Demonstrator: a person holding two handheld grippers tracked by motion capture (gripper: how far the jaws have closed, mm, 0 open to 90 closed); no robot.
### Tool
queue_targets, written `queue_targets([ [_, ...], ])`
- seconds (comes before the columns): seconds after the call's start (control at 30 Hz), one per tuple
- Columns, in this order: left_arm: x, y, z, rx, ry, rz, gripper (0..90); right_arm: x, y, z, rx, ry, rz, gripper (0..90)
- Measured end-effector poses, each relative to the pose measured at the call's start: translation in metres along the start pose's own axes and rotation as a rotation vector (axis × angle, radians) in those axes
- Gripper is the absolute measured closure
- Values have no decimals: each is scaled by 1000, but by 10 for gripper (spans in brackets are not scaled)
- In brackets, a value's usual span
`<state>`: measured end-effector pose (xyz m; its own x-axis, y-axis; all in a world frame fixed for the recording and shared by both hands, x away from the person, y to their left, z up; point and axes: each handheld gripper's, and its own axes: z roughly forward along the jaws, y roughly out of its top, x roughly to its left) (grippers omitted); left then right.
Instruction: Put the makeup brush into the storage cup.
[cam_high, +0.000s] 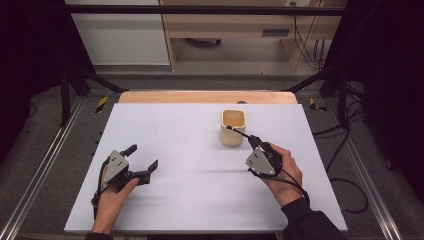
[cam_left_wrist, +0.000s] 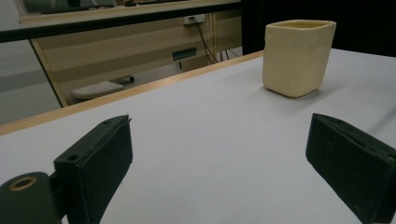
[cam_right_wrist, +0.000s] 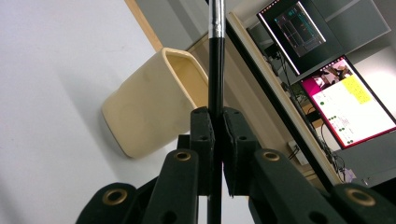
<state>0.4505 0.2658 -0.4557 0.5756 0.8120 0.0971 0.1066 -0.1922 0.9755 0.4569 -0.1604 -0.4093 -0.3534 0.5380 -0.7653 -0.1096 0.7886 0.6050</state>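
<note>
Right tool (cam_high: 248, 140): jaws together, clamped on a thin black rod (cam_high: 236, 132); held in the person's right hand (cam_high: 286, 167) at about 4 o'clock on the desk, pointing toward 10 o'clock.
Right tool, own view (cam_right_wrist: 215, 135): the two black pads press on the rod from either side; the rod (cam_right_wrist: 215, 70) runs straight up between them and carries a silver band near the top of the picture.
Rod: slim and dark, tilted, its far tip at the cup's near rim; whether it touches the rim cannot be told.
Cup (cam_high: 233, 127): cream, squarish with rounded corners, upright and open-topped, standing on the desk at roughly 1 o'clock from the desk's middle, just beyond the right tool.
Cup, other views: seen at 1 o'clock in the left gripper view (cam_left_wrist: 298, 56); seen leaning at 10 o'clock of the jaws in the right gripper view (cam_right_wrist: 149, 112).
Left tool (cam_high: 141, 157): jaws wide apart, nothing between them; held in the left hand (cam_high: 114, 192) at about 8 o'clock on the desk, well apart from the cup.
Left tool, own view (cam_left_wrist: 219, 163): bare desk between the two pads.
Desk (cam_high: 190, 200): pale surface with a wooden far edge.
</note>
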Motion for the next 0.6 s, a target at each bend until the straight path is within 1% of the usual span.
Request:
queue_targets([
  [0.13, 0, 0, -1, -4, 2, 1, 70, -1, 3, 1, -9, 2, 9, 838],
  [0.27, 1, 0, -1, -7, 4, 0, 70, -3, 6, 2, -14, 9, 32, 838],
  [0.53, 2, -1, -2, -8, 9, 1, 71, -7, 13, 5, -30, 16, 61, 839],
  [0.6, 2, -1, -2, -9, 10, 0, 71, -8, 14, 6, -33, 21, 59, 839],
])
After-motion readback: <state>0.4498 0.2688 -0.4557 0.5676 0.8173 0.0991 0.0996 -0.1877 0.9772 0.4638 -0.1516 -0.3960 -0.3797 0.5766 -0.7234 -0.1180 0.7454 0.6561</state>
